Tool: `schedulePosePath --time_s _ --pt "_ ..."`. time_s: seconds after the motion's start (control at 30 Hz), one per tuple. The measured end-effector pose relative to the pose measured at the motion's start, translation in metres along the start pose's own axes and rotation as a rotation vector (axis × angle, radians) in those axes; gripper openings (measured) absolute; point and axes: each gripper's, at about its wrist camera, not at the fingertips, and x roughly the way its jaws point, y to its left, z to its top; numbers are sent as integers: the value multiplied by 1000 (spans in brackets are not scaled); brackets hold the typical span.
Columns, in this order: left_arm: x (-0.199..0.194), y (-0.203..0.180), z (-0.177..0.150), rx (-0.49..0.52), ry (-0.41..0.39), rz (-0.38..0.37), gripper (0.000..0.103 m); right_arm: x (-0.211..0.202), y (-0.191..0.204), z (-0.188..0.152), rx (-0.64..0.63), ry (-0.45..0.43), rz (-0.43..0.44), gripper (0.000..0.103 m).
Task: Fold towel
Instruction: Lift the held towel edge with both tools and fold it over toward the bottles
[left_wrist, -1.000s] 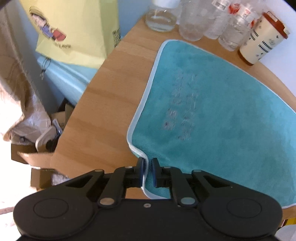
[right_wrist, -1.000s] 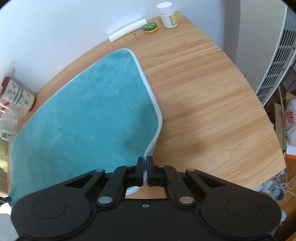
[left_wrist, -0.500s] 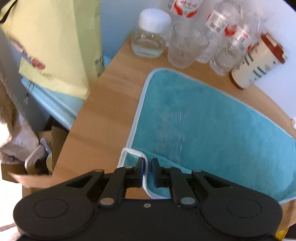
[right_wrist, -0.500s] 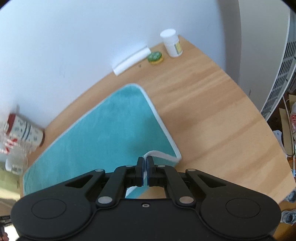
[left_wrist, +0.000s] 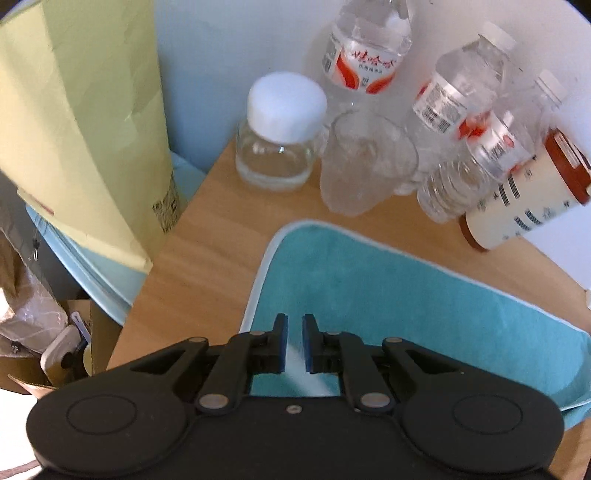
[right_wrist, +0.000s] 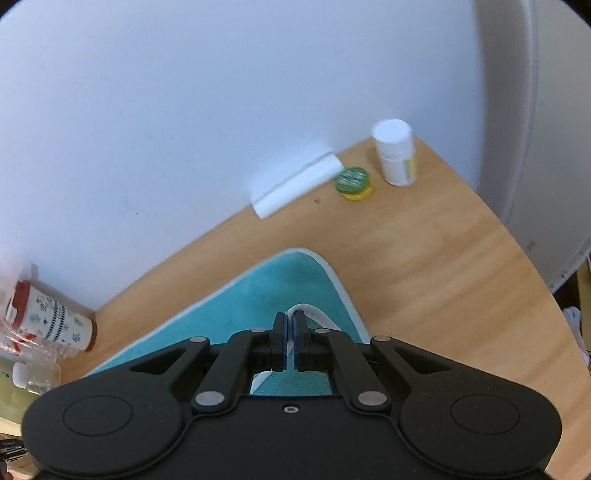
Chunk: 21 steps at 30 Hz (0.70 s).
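Observation:
A teal towel (left_wrist: 388, 295) with a white hem lies on the wooden table (left_wrist: 207, 266). My left gripper (left_wrist: 294, 332) is shut on the hem of a lifted corner, which runs as a white strip between the blue pads, above the towel's far left corner. In the right wrist view the towel (right_wrist: 273, 284) ends in its far right corner. My right gripper (right_wrist: 290, 325) is shut on the other lifted corner, whose hem loops out just past the fingertips. The layer under each gripper is hidden by the gripper body.
Beyond the towel's left corner stand a glass jar (left_wrist: 277, 147), a tumbler (left_wrist: 362, 162), several water bottles (left_wrist: 458, 122) and a patterned cup (left_wrist: 528, 199). A yellow bag (left_wrist: 81, 122) hangs off the table's left edge. A white pill bottle (right_wrist: 395, 151), green lid (right_wrist: 352, 181) and white roll (right_wrist: 295, 184) sit near the wall.
Both grippers have carried the towel's near corners forward over the towel toward its far edge by the wall. The bottles and the wall have drawn much closer; the grips have not changed.

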Motion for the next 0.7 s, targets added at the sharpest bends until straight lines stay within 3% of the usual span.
schedulePosePath --time_s 0.13,0.23,0.3,0.43,0.7 --pt "8 -5 5 23 14 32 8 16 12 14 -21 12 12 3" --pt "7 -2 1 37 37 14 10 30 19 15 -52 47 5 3" --pt "6 -3 -5 69 73 29 20 36 18 10 -60 75 -2 3" --pt "4 -1 -18 64 110 39 30 36 7 3 -27 91 6 3" --pt "26 5 -33 -45 154 42 33 34 -4 -11 -17 127 -5 3"
